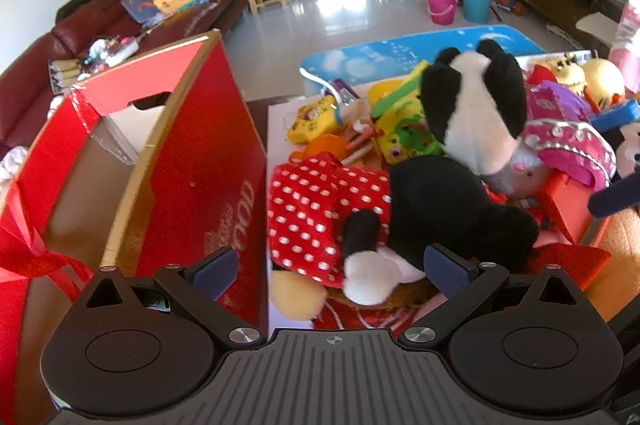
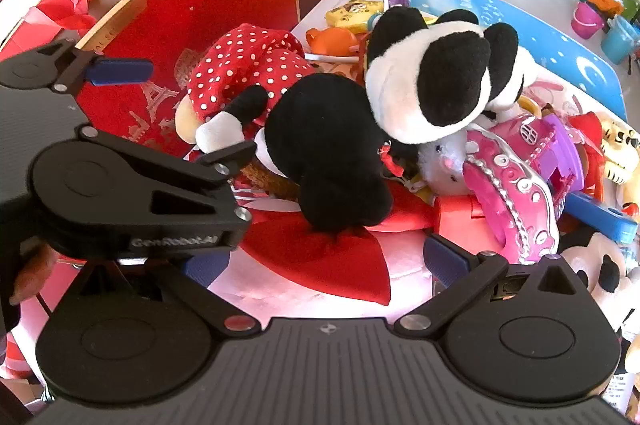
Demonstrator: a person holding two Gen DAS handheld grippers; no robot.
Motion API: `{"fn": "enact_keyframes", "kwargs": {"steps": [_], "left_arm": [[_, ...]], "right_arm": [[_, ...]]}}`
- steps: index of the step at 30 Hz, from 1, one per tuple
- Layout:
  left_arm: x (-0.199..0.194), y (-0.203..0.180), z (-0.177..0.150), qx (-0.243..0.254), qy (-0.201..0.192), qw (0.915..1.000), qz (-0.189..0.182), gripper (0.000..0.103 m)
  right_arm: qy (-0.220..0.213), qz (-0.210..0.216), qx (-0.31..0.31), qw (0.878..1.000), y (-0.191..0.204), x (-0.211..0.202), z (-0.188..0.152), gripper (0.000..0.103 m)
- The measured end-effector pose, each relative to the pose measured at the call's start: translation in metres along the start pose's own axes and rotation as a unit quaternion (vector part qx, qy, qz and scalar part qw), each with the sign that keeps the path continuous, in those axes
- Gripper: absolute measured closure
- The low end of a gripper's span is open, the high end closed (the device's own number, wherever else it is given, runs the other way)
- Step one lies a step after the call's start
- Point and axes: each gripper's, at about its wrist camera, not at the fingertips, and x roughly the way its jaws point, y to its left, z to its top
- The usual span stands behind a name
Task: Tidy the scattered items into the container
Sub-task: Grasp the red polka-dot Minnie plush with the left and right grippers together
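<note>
A Minnie plush in a red polka-dot dress (image 1: 316,209) lies on the table among a toy pile, its white-gloved hand (image 1: 368,273) between my left gripper's (image 1: 332,271) open pads. A panda plush (image 1: 476,105) sits on top of it. The red cardboard box (image 1: 200,161) stands open at the left. In the right wrist view my right gripper (image 2: 326,263) is open and empty above the plush's red bow (image 2: 328,257). The left gripper (image 2: 176,113) shows there at the left, open beside the dress (image 2: 248,65) and the panda (image 2: 432,81).
A pink toy carriage (image 2: 516,177), yellow toys (image 1: 316,119), an orange toy (image 2: 332,39) and other plush toys (image 2: 600,265) crowd the table. A blue mat (image 1: 420,49) lies behind. A dark red sofa (image 1: 100,21) stands at the left.
</note>
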Motion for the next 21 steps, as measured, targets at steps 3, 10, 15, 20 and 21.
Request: {"fn": "enact_keyframes", "kwargs": {"steps": [3,10,15,20,21], "left_arm": [[0.0,0.013,0.0,-0.004,-0.003,1.0,0.008,0.0],[0.005,0.037,-0.002,-0.021,0.011,0.9996,0.017,0.0],[0.011,0.035,0.001,-0.005,0.016,0.9998,0.013,0.0],[0.021,0.03,0.005,0.019,0.023,0.9995,0.009,0.0],[0.024,0.028,0.007,0.026,0.024,0.9993,0.011,0.0]], "right_arm": [[-0.001,-0.002,0.002,1.0,-0.003,-0.001,-0.001,0.0],[-0.003,0.003,0.017,1.0,-0.012,0.001,-0.002,0.0],[-0.004,0.01,0.018,1.0,-0.015,0.003,0.0,0.001],[-0.011,0.022,0.03,0.999,-0.025,0.002,0.003,0.001],[-0.012,0.023,0.032,0.999,-0.026,0.003,0.003,0.001]]}}
